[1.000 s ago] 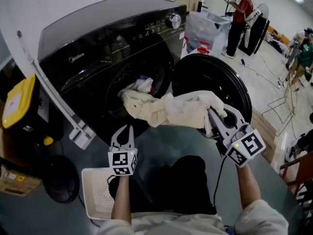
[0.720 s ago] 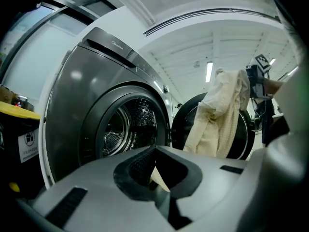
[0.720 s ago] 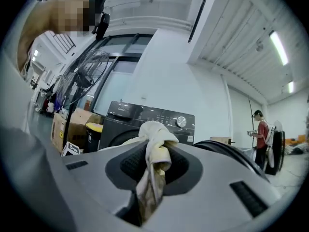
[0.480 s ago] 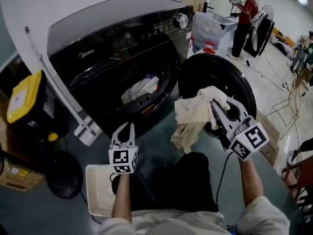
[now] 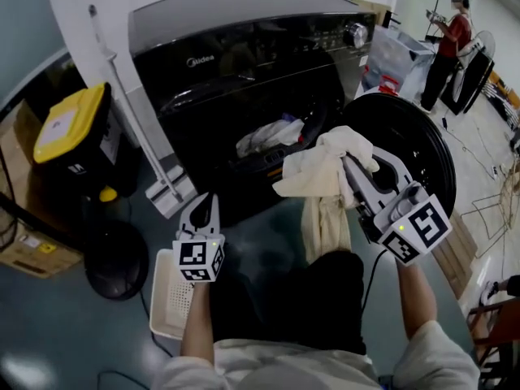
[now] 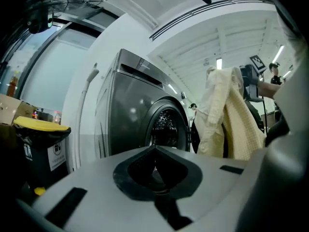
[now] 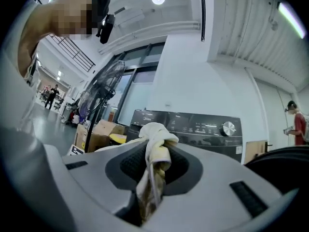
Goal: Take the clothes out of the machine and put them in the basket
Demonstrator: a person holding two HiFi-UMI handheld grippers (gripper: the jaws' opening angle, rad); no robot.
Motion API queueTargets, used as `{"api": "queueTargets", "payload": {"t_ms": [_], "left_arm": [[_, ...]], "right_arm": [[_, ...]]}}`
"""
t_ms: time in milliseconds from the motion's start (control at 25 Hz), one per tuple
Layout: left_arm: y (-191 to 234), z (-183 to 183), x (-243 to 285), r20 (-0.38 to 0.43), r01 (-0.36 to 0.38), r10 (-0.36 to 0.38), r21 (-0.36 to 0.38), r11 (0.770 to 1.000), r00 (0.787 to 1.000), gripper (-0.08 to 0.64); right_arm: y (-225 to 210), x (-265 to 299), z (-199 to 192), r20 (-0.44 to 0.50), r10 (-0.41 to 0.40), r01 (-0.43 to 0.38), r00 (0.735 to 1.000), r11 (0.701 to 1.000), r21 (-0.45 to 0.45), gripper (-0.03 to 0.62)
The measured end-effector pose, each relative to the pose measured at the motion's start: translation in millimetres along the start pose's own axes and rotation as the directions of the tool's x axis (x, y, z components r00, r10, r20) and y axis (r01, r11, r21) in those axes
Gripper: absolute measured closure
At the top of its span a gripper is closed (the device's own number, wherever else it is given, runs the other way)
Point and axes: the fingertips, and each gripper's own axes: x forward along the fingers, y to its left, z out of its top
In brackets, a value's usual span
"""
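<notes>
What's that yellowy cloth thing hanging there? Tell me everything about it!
It is a cream cloth, soft and crumpled, with a bumpy, towel-like weave. The right gripper pinches its bunched top between shut jaws, so the rest hangs down in loose folds. It dangles in the air in front of the black washing machine, beside its open door.
</notes>
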Motion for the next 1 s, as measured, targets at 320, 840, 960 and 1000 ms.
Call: {"api": "queueTargets", "payload": {"t_ms": [320,840,960,1000], "left_arm": [[44.3,-10.6,-37.9,-0.029,-0.106,0.106,0.006,0.994,0.994,0.541],[125.0,-4.4,-131.3,-0.053,-0.303,0.304,0.032,0.953,0.951,0.541],[140.4,-7.6,-152.2,-0.063,-0.348,0.349,0.036,0.937,0.935,0.541],[145.2,-8.5,-158.6,-0.065,-0.361,0.363,0.037,0.932,0.93,0.541]], "right_arm": [[71.7,58.3,25.6,0.062,0.225,-0.223,0.972,0.974,-0.035,0.51],[183.8,164.0,14.2,0.077,0.494,-0.498,0.866,0.865,0.056,0.509],[209.1,177.2,21.5,0.098,0.541,-0.547,0.835,0.835,0.058,0.509],[217.4,180.2,24.7,0.104,0.556,-0.562,0.825,0.825,0.052,0.509]]}}
